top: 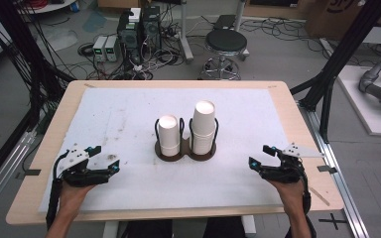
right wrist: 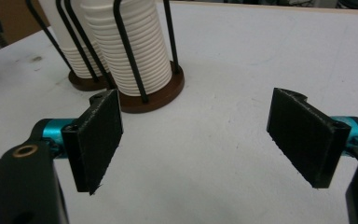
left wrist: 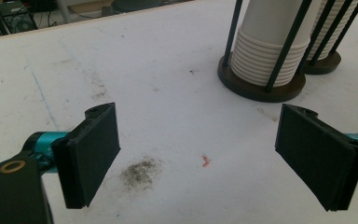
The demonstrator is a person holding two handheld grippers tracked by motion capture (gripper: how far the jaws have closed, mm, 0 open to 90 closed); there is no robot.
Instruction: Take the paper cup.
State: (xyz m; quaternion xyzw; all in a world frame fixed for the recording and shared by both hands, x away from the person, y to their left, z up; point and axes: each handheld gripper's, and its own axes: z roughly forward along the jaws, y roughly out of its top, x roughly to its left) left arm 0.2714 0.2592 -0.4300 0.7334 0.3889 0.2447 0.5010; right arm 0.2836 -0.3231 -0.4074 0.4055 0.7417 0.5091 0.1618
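Two stacks of white paper cups stand upside down in a dark double holder (top: 185, 152) with black wire posts at the table's middle. The left stack (top: 168, 134) is shorter, the right stack (top: 204, 126) taller. My left gripper (top: 105, 158) rests low at the front left, open, with nothing between its jaws; in its own view (left wrist: 198, 156) the nearer stack (left wrist: 270, 44) lies ahead to the right. My right gripper (top: 261, 155) sits at the front right, open and holding nothing; from its camera (right wrist: 196, 140) the holder (right wrist: 151, 95) is ahead to the left.
A white sheet (top: 129, 114) covers the wooden table (top: 54, 124), with a dark smudge (left wrist: 141, 171) and a small red mark (left wrist: 205, 161) near the left gripper. Beyond the far edge are a black stool (top: 225, 47), computer boxes and cables on the floor.
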